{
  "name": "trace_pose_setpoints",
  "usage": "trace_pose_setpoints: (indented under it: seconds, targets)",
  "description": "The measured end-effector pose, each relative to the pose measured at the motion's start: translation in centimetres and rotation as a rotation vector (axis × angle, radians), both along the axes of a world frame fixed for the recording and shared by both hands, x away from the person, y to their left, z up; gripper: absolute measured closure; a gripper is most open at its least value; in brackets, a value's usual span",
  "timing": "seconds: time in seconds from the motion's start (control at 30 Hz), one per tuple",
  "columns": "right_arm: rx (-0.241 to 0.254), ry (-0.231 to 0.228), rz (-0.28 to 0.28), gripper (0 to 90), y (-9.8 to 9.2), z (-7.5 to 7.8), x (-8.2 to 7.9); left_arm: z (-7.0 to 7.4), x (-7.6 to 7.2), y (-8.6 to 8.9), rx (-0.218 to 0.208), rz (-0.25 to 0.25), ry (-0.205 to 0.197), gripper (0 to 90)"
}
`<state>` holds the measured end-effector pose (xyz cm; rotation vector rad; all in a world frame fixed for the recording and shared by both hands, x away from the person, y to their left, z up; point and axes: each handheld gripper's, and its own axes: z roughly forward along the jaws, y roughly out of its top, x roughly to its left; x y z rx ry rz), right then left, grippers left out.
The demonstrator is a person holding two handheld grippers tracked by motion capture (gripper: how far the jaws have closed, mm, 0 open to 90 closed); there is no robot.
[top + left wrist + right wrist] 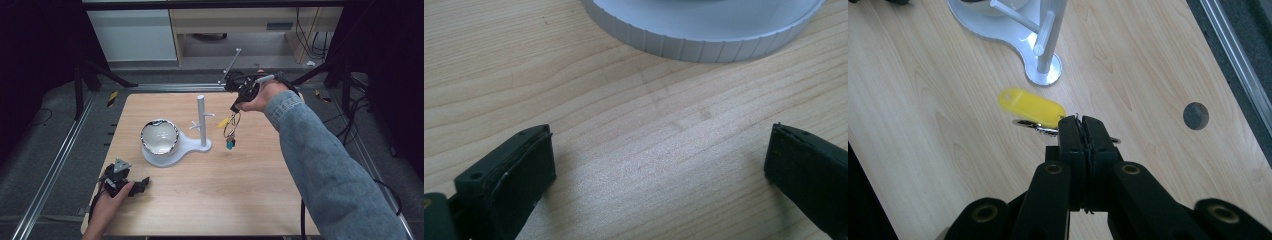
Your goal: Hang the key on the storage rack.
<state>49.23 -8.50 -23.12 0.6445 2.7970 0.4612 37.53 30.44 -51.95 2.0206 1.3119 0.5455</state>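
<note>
Near left, the left gripper (142, 184) rests on the table (225, 200), jaws apart and empty. Far right, the right gripper (1082, 131) clamps a key ring (231, 127), hanging just right of the white stand (201, 120).

Glossy yellow plastic tag (1031, 107), matt wooden table (938, 150)

a key stand (201, 122) stood at the middle of the table (240, 195), its post right of a bowl (159, 136) resting on its base. a key ring (231, 127) hung right of the post, above the tabletop, pinched in the right gripper (235, 106). the left gripper (142, 184) lay on the table at lower left, below the bowl.
</note>
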Motion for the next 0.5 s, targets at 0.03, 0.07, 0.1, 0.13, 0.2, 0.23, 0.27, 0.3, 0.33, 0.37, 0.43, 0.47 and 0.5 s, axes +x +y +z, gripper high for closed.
trace_pose_setpoints:
  seconds: [0.03,0.07,0.1,0.13,0.2,0.23,0.27,0.3,0.33,0.37,0.43,0.47,0.5]
  targets:
    - [0.0,0.0,-0.003,88.6,0.03,0.08,-0.01,0.0,0.0,0.0,0.0,0.0,0.0,0.0]
    - [-0.002,-0.003,0.004,88.6,0.02,0.14,0.03,0.0,0.0,0.0,0.0,0.0,0.0,0.0]
    - [-0.002,-0.003,0.0,88.6,0.05,0.19,0.01,0.0,0.0,0.0,0.0,0.0,0.0,0.0]
    - [-0.001,-0.004,0.003,88.6,0.05,0.24,0.04,0.0,0.0,0.0,0.0,0.0,0.0,0.0]
    - [-0.003,-0.009,0.004,88.6,0.09,0.36,0.07,0.0,0.0,0.0,0.0,0.0,0.0,0.0]
    - [-0.003,-0.008,0.005,88.6,0.11,0.4,0.08,0.0,0.0,0.0,0.0,0.0,0.0,0.0]
    - [-0.003,-0.009,0.001,88.6,0.15,0.45,0.08,0.0,0.0,0.0,0.0,0.0,0.0,0.0]
    - [-0.003,-0.009,0.001,88.6,0.15,0.45,0.08,0.0,0.0,0.0,0.0,0.0,0.0,0.0]
    - [-0.001,-0.012,0.004,88.6,0.21,0.6,0.17,0.0,0.0,0.0,0.0,0.0,0.0,0.0]
    - [-0.002,-0.01,-0.002,88.6,0.28,0.68,0.16,0.0,0.0,0.0,0.0,0.0,0.0,0.0]
    - [-0.003,-0.009,0.0,88.7,0.37,0.76,0.21,0.0,0.0,0.0,0.0,0.0,0.0,0.0]
    - [-0.004,-0.011,0.003,88.7,0.47,0.87,0.27,0.0,0.0,0.0,0.0,0.0,0.0,0.0]
    - [-0.006,-0.013,0.001,88.6,0.59,0.94,0.29,0.0,0.0,0.0,0.0,0.0,0.0,0.0]
